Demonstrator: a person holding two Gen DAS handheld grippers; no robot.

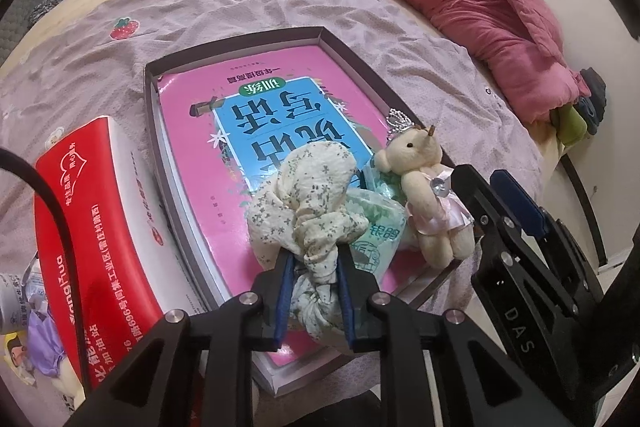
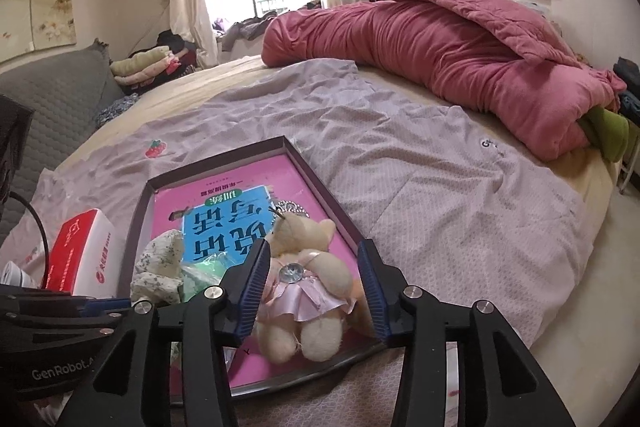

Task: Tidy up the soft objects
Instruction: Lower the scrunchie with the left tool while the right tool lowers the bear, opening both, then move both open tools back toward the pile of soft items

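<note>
Cream floral cloth bundle (image 1: 308, 203), knotted and crumpled, is pinched by the left gripper (image 1: 315, 279) at 6 o'clock of the shallow box (image 1: 240, 45). Teddy bear (image 2: 304, 279) in pink dress is flanked, ungripped, by the right gripper's (image 2: 316, 287) parted jaws.

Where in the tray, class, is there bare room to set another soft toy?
Free: the far half of the pink book, up to the tray's far wall. Crowded: the near end, with the floral cloth, green packet and teddy bear.
</note>
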